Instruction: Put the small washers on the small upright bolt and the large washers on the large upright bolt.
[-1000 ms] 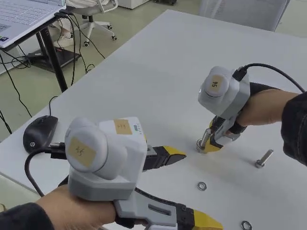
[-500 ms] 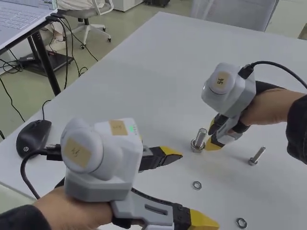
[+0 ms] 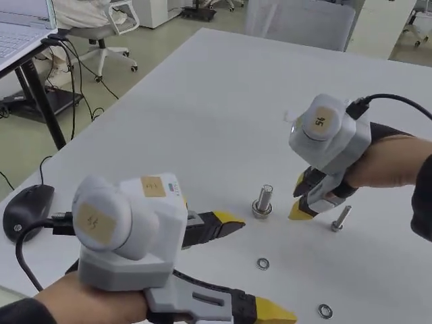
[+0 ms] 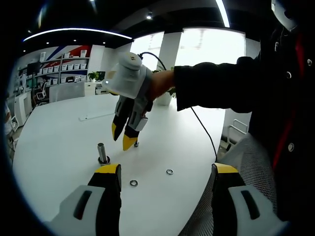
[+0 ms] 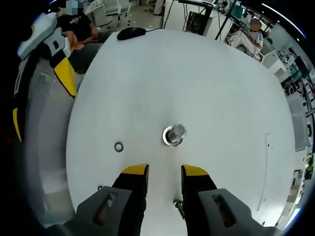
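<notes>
Between the narrowly parted, empty fingers of the right gripper lay bare bench, and the large upright bolt stood just beyond them. The left gripper held its fingers wide and empty. One washer lay near the bolt and a second washer farther off. A careless brush could topple the bolt. The small bolt lay on its side, offering no post. Washer sizes, and any washer at the bolt's base, could not be made out.

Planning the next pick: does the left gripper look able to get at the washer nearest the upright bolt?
Probably yes. The left gripper is open, the washer lies flat on bare table just ahead of it, and the right gripper hangs beyond the upright bolt.
</notes>
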Action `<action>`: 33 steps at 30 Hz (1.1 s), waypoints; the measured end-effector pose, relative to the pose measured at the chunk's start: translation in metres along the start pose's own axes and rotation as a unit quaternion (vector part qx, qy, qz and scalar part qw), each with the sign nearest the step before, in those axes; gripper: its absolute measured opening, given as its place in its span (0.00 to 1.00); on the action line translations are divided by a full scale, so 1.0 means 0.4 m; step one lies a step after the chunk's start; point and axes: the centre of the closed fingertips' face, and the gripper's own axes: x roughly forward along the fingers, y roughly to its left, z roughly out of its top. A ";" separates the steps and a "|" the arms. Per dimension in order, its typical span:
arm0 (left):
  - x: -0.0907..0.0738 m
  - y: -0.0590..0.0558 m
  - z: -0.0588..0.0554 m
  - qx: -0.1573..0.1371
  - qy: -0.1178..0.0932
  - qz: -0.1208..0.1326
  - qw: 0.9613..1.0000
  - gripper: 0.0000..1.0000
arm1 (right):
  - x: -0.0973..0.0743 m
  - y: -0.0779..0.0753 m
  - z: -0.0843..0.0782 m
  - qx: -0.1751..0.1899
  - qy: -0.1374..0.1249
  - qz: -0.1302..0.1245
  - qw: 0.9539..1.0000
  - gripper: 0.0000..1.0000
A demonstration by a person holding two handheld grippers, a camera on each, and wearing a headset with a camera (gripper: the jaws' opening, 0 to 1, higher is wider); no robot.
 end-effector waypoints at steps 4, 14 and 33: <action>0.000 -0.002 0.000 0.003 0.001 -0.003 1.000 0.74 | -0.003 0.022 -0.020 0.007 0.005 0.000 1.000 0.27; -0.004 -0.011 -0.004 0.006 0.003 -0.010 1.000 0.74 | -0.003 0.061 -0.052 0.024 0.009 0.002 1.000 0.27; -0.037 -0.029 -0.011 0.012 0.001 -0.008 1.000 0.74 | 0.049 0.166 -0.008 0.012 0.005 0.031 0.999 0.27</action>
